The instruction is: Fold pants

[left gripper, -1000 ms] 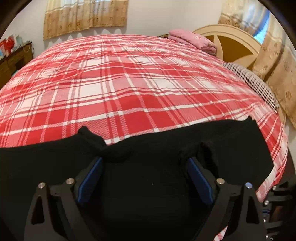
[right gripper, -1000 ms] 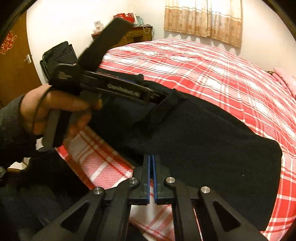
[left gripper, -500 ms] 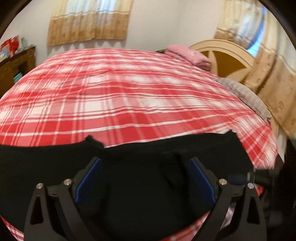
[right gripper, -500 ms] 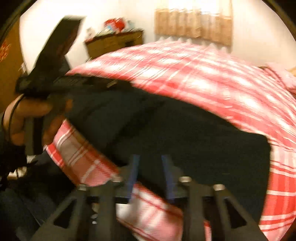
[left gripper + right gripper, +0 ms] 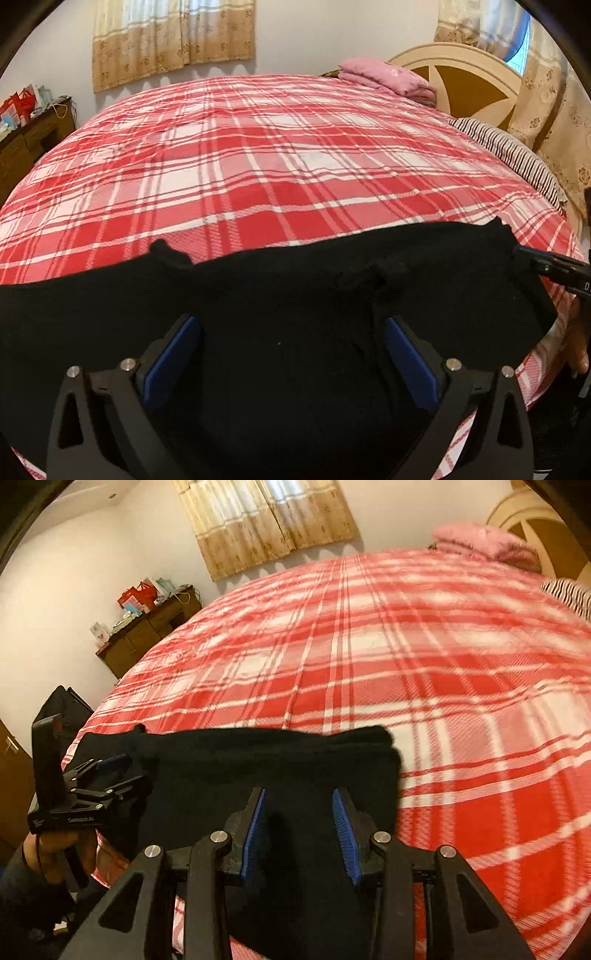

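The black pants lie folded along the near edge of the red plaid bed. My left gripper is open, its blue pads spread wide over the pants. My right gripper is open too, its blue pads above the right end of the pants. The left gripper also shows in the right wrist view at the pants' left end. The right gripper's tip shows at the right edge of the left wrist view.
A pink folded blanket and a striped pillow lie by the headboard. A wooden dresser stands at the far wall under curtains. A dark bag sits by the bed's left corner.
My right gripper has opened from shut and swung to face across the bed over the pants' right end. My left gripper stayed open over the pants.
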Motion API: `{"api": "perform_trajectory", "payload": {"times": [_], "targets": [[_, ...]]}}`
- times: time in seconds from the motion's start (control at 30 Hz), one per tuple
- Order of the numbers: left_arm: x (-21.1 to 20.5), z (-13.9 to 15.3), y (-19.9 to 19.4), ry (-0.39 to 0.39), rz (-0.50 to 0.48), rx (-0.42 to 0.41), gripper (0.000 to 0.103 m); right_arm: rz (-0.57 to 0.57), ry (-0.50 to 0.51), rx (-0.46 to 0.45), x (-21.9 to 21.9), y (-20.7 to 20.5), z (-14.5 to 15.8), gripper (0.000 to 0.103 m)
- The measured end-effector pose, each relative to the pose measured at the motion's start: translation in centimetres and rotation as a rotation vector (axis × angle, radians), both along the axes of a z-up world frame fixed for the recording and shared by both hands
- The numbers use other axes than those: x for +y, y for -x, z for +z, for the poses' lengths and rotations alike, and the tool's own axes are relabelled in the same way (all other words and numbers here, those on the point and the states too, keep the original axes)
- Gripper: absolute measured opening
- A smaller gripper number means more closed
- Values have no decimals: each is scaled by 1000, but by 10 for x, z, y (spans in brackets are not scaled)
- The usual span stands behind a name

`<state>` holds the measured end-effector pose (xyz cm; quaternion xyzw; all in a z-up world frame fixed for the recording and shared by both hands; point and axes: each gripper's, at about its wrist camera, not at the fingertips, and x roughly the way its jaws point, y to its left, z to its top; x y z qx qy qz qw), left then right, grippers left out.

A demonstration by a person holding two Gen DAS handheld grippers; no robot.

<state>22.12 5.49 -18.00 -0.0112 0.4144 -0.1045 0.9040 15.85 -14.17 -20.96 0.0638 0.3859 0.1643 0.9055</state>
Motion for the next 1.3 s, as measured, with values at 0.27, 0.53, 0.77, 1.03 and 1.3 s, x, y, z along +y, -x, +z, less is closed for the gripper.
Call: {"api": "perform_trajectory", "payload": {"times": [0.27,0.53,0.77,1.03,1.3], "targets": [[25,1,8,-37,94,-23,102,75,101,37,24,27,-10,43],[51,8,24,6,122,-34,102,264,135,-57,103,28,7,44],[63,5,28,-10,140,-24,102,340,149,13,169,-17,-27,44],[83,2,32,-28,159,-12,102,363,152,-34,163,24,-11,46],[112,3,39,-69,199,-2,102,368,197,-37,167,38,-28,50]]}}
